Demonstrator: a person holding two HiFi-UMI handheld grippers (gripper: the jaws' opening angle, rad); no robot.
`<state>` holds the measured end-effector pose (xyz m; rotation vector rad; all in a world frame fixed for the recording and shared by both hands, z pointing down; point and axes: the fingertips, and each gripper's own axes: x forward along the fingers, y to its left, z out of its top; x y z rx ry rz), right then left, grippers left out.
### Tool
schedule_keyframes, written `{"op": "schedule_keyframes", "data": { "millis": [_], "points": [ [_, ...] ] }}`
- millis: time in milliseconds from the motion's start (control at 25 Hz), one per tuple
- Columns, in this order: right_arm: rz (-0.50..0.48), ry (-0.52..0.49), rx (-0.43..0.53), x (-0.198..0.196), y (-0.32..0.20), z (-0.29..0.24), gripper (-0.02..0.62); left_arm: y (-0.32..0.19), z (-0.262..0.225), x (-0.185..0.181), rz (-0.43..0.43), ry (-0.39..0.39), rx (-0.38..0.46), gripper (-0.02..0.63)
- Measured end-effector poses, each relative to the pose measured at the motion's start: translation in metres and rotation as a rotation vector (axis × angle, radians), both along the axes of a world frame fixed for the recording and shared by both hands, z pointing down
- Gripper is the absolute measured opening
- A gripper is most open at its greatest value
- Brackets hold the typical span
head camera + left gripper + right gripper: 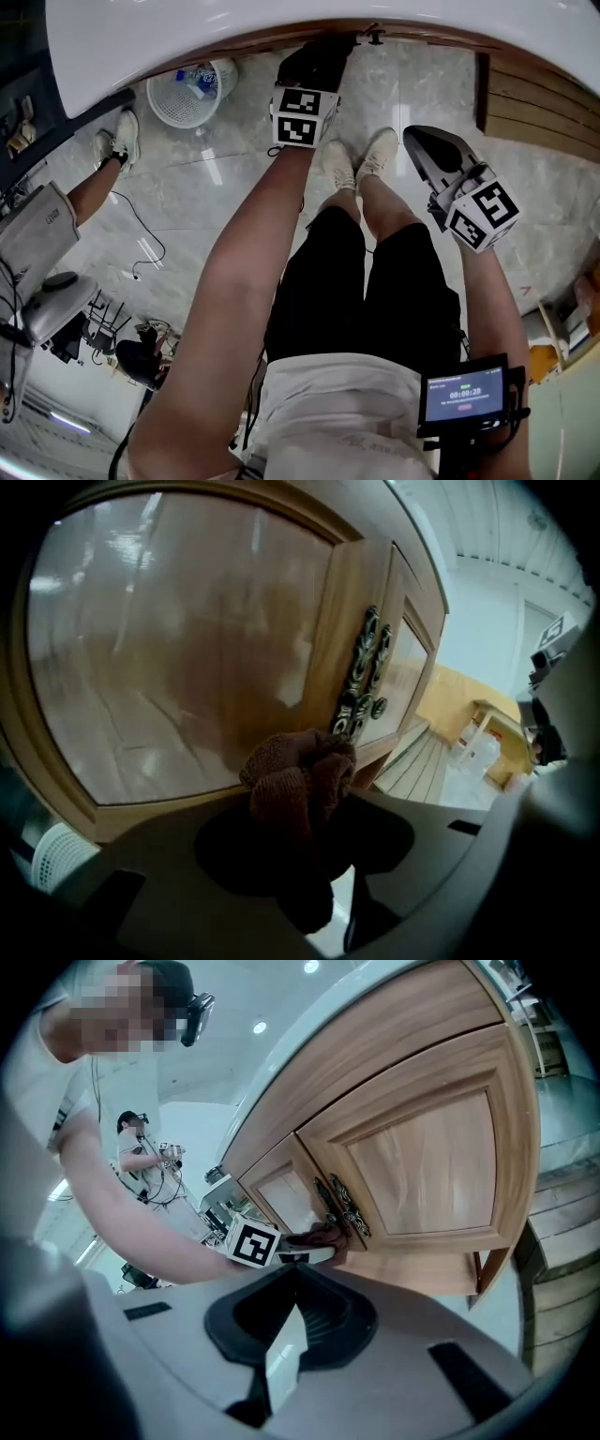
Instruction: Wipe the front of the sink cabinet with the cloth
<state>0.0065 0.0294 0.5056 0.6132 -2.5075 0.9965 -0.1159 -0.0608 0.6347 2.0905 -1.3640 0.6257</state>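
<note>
Straight ahead of the left jaws, filling most of that gripper's view: the sink cabinet (187, 649), warm light wood, two framed doors with glossy panels, set under a white counter edge (281, 23). Below and behind both pairs of jaws: pale marbled floor (234, 169). Off to the outer side of the left jaws: a white openwork basket (185, 94) standing on that floor, a plastic bottle inside.

Low and thrust toward the cabinet front: the left gripper (322, 54), jaws clamped on the cloth (295, 785). Held back from the doors, well apart from the cloth: the right gripper (419, 141), jaws pressed together with nothing between them.

Cloth: dark reddish-brown terry, looped pile plain to see, bunched into a thick roll with a rounded, folded knob at the front. Pinched between the left jaws, knob bulging past the tips, a darker tail trailing back between them toward the camera. Long axis in line with the jaws, front end pointing at the cabinet. Seen from the right gripper view, pressed against the door front at the foot of the handles.

Just past the cloth, above the left jaw tips: two dark ornate metal handles (364, 677), upright, side by side on the meeting edges of the doors.
</note>
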Motion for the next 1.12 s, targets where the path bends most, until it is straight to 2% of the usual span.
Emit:
{"op": "schedule_keyframes", "data": {
  "millis": [120, 280, 520, 640, 760, 960, 1120],
  "points": [
    [-0.002, 0.001, -0.005, -0.004, -0.001, -0.001, 0.012, 0.003, 0.001, -0.031, -0.067, -0.017, -0.009, 0.170],
    [-0.020, -0.005, -0.010, -0.012, 0.001, -0.001, 0.012, 0.012, 0.003, -0.069, -0.114, -0.060, -0.021, 0.170],
    [-0.056, -0.006, -0.008, -0.020, 0.000, -0.001, 0.012, 0.026, -0.001, -0.127, -0.263, -0.094, -0.020, 0.170],
    [-0.070, -0.005, -0.007, -0.027, -0.003, -0.002, 0.012, 0.033, -0.003, -0.154, -0.311, -0.116, -0.020, 0.170],
    [-0.080, -0.007, -0.001, -0.027, -0.003, -0.002, 0.012, 0.044, 0.001, -0.172, -0.336, -0.151, -0.035, 0.170],
    [-0.088, -0.003, 0.004, -0.028, -0.004, -0.004, 0.012, 0.059, 0.010, -0.208, -0.493, -0.132, -0.068, 0.170],
    [-0.081, 0.007, 0.017, -0.024, -0.005, -0.003, 0.012, 0.053, 0.016, -0.204, -0.495, -0.124, -0.065, 0.170]
  ]
}}
